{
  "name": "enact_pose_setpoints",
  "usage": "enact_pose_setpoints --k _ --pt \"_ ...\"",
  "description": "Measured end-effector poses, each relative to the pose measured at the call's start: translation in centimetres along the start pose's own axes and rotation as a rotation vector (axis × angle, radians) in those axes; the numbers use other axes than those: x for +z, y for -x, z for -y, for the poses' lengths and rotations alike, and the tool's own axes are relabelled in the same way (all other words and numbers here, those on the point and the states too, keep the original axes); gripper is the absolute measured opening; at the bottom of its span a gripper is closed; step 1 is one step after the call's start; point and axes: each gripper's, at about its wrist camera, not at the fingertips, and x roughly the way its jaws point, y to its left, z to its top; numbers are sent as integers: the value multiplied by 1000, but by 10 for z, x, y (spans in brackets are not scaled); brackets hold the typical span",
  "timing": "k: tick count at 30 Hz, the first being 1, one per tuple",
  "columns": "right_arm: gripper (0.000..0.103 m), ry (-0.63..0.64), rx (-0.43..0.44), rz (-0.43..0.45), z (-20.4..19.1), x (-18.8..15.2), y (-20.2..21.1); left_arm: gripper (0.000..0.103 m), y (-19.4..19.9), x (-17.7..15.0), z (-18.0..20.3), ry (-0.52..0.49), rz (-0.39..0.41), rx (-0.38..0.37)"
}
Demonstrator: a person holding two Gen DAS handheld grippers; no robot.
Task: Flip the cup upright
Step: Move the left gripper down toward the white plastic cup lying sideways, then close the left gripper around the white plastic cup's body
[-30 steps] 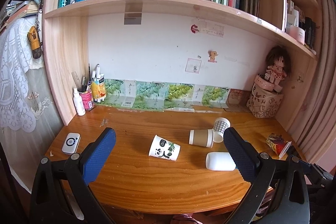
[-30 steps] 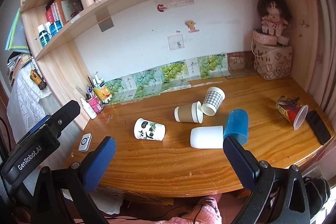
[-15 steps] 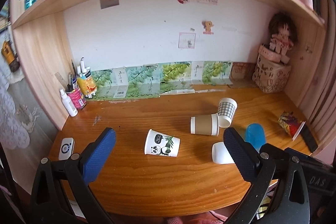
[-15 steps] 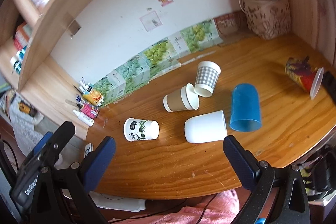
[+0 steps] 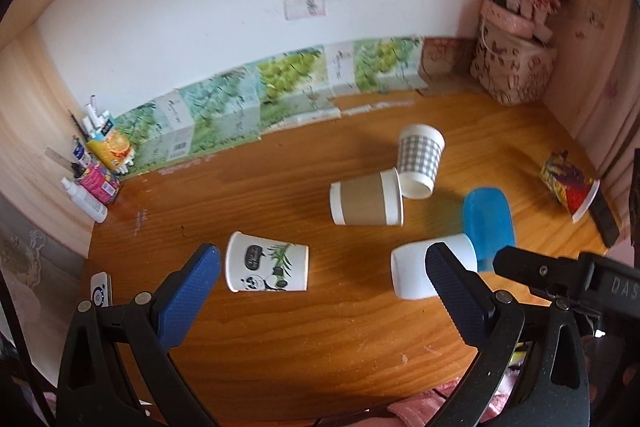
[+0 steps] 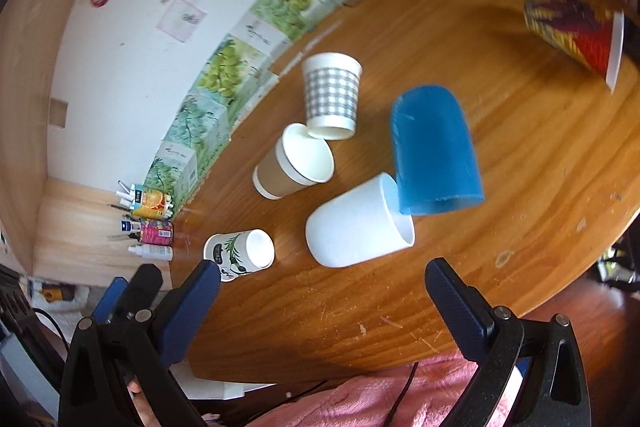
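Several cups lie on their sides on the wooden desk (image 5: 280, 339): a panda-print cup (image 5: 266, 267) (image 6: 239, 255), a brown-sleeved cup (image 5: 366, 203) (image 6: 294, 161), a grey checked cup (image 5: 420, 161) (image 6: 331, 95), a plain white cup (image 5: 416, 273) (image 6: 358, 223), a blue cup (image 5: 489, 221) (image 6: 434, 151) and a colourful cup (image 5: 570, 185) (image 6: 576, 31). My left gripper (image 5: 322, 281) is open and empty above the desk's front, between the panda cup and the white cup. My right gripper (image 6: 322, 291) is open and empty just before the white cup.
A pen holder with bottles (image 5: 94, 175) stands at the back left. A basket with a doll (image 5: 514, 67) sits at the back right. A small white device (image 5: 100, 293) lies at the front left edge. A dark phone (image 5: 604, 219) lies by the colourful cup.
Both grippers have tilted down and moved closer to the desk. The cups now look larger and nearer. Both grippers stay open, and no cup has moved.
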Motion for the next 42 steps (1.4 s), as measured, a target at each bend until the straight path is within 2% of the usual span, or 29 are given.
enact_pose_setpoints --k 5,12,21,25,32,42 --pt "102 -128 23 -109 20 -1 -18 102 -10 -4 7 -44 -54 -15" --pt "102 -323 129 -209 37 -7 -38 102 -21 -8 16 -135 -107 -45" --pt "102 -570 245 -286 57 -8 -58 102 -33 -7 33 -368 -108 5" --pt "102 -646 273 -300 64 -11 -63 102 -41 -5 38 -480 -108 19" --pt "102 -782 312 -293 83 -12 -67 102 -56 -8 63 -711 -126 -8" --pt "102 -909 322 -218 112 -1 -59 102 -79 -17 106 -983 -168 -105"
